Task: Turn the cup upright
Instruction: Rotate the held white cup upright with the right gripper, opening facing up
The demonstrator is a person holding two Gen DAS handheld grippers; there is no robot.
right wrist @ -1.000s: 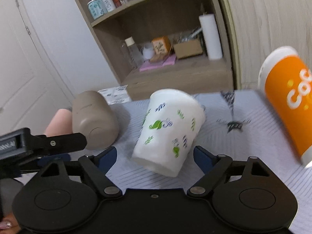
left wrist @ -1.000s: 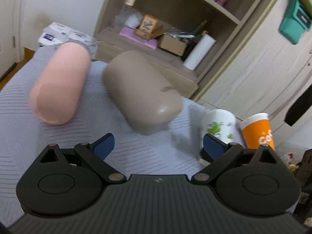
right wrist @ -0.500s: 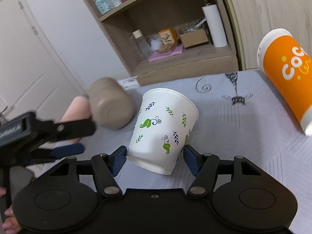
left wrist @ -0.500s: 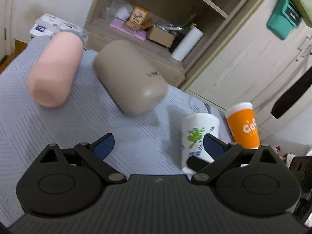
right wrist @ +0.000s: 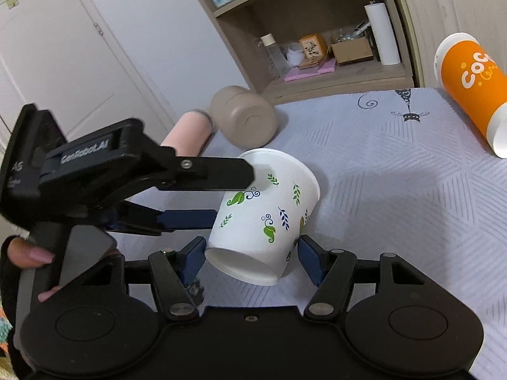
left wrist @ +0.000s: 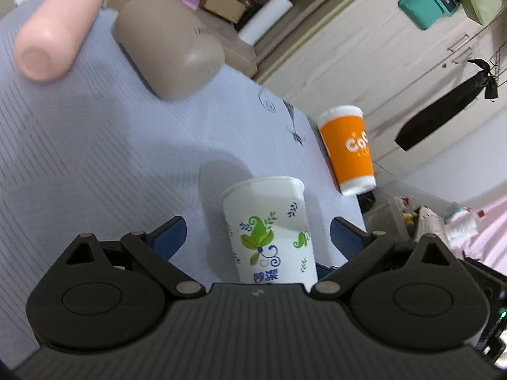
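The right claw [right wrist: 250,261] grips the white leaf-printed cup [right wrist: 266,218] near its base, tilted above the grey patterned table [right wrist: 396,190]. The left claw [left wrist: 257,237] is spread wide around the cup without clamping it. An orange cup [left wrist: 348,150] stands near the table's edge, well apart.

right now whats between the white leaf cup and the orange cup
Only bare grey bedspread separates the white leaf cup from the orange cup; no object lies in that stretch. The right wrist view shows it best.
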